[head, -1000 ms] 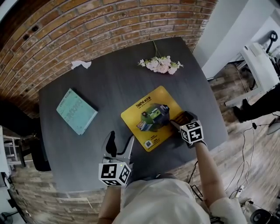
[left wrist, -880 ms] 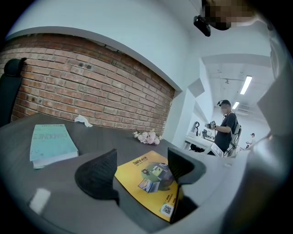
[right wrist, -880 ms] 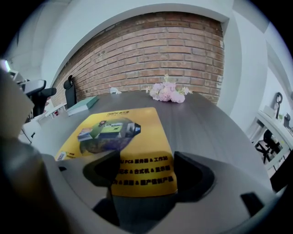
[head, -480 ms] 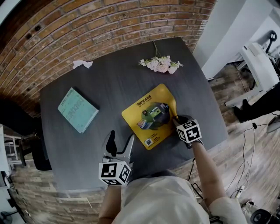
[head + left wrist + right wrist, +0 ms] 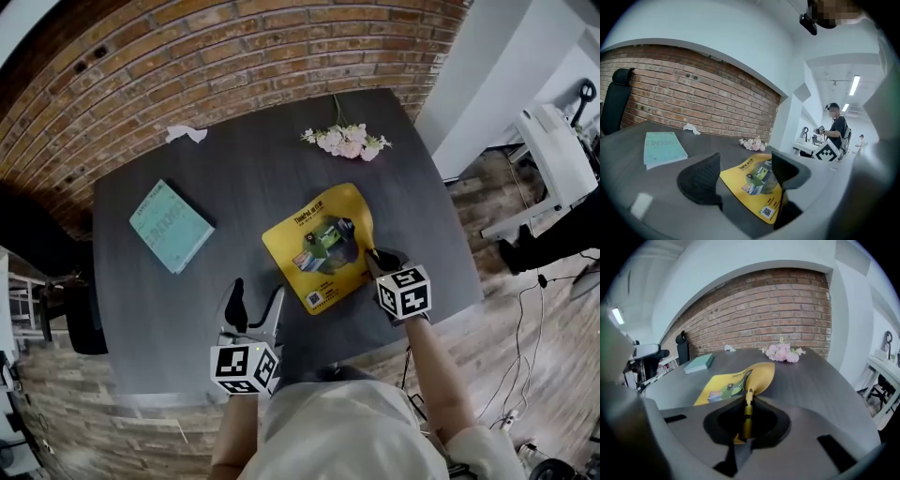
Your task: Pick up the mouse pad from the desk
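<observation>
Closing on the mouse pad's (image 5: 314, 246) right edge: right gripper (image 5: 371, 261) fingers pinch it, pad stretches ahead-left; left gripper (image 5: 256, 302) fingers spread, empty.

1 mouse pad (image 5: 319, 246), 1 book (image 5: 169, 225), 1 bouquet (image 5: 345, 139), 1 tissue (image 5: 186, 133), 2 tools: left tool (image 5: 255, 314), right tool (image 5: 375, 261)

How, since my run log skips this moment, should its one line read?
right tool: closing on pad edge, edge curled up | left tool: open, empty, off pad | pad: rest flat on desk
</observation>
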The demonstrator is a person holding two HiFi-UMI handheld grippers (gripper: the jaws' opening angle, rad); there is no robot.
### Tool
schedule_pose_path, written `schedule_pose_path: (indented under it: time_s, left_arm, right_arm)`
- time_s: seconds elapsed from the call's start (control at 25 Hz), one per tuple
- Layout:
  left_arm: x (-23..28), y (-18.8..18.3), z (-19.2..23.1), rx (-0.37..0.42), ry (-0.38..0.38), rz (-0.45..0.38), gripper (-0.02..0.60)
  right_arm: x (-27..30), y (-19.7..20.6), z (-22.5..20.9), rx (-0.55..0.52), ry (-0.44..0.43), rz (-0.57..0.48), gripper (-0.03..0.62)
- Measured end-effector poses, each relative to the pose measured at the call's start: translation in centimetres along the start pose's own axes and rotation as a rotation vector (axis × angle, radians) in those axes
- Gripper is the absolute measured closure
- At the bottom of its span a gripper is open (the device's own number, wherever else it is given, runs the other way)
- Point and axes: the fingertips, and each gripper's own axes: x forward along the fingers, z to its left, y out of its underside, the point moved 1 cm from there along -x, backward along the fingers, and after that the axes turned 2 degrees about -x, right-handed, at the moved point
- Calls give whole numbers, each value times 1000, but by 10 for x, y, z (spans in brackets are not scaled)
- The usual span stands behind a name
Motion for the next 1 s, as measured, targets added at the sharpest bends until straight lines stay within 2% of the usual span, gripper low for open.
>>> schedule_pose_path:
  time_s: [0.24, 0.52, 0.76, 1.0]
  left_arm:
    - [-27, 3, -15, 7, -27, -27, 249]
    - [-65, 15, -47, 12, -48, -49, 249]
    - [-107, 26, -80, 21, -62, -77, 249]
    - [-149, 45, -113, 20, -76, -101, 249]
  right_arm:
    - [-39, -25, 32, -39, -23, -97, 571]
    - [-87, -34, 58, -89, -49, -178, 571]
    - [-142, -29, 79, -137, -45, -248, 571]
    - [-194, -8, 89, -174, -12, -283, 571]
